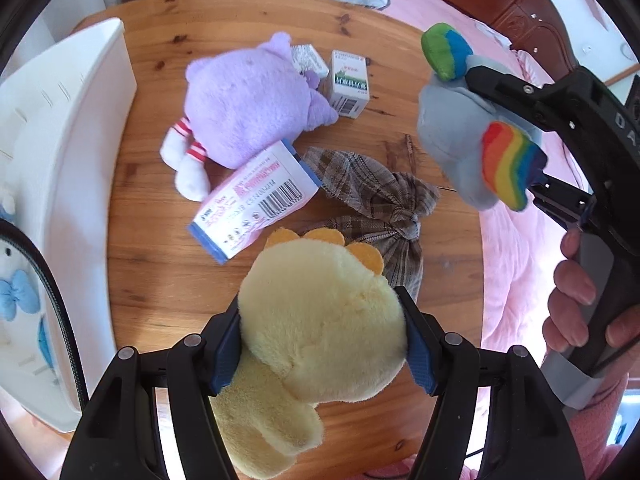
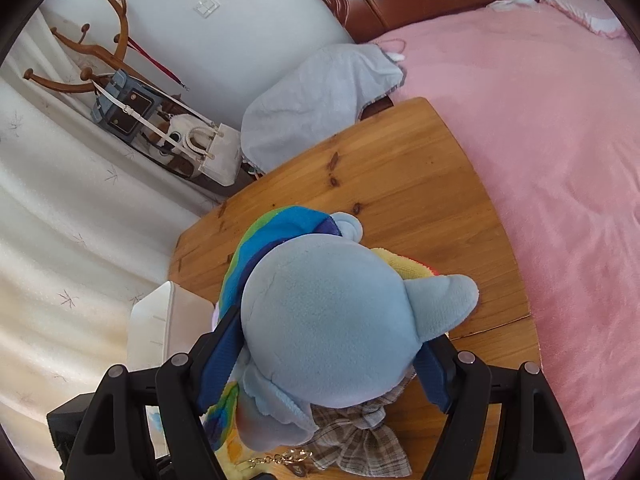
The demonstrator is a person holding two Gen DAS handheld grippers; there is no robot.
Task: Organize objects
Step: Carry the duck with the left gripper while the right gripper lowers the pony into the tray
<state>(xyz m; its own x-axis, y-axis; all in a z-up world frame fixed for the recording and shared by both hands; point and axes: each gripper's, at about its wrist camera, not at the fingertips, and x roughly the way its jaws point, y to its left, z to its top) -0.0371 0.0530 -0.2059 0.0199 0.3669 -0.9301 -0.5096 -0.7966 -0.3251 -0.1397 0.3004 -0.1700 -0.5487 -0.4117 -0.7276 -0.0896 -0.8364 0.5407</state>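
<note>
Soft toys and small cartons lay scattered across a round wooden table (image 1: 160,272) beside a bed with a pink cover (image 2: 540,140), waiting to be sorted. The left hand-held gripper (image 1: 322,344) was clenched on a pale yellow plush duck with orange crest (image 1: 320,320), its blue pads pressed into the soft body from both sides. The right hand-held gripper (image 2: 320,352) gripped a light blue plush pony with rainbow mane and tail (image 2: 324,332) the same way, and the pony hung clear of the table. A white plastic storage bin (image 1: 80,128) stood at the table's left edge, likely the place meant for the toys. On the table lay a lilac plush bear (image 1: 248,104), a pink-and-white carton with a barcode (image 1: 256,200), a small green-and-white box (image 1: 348,84) and a brown plaid cloth bundle (image 1: 368,208).
</note>
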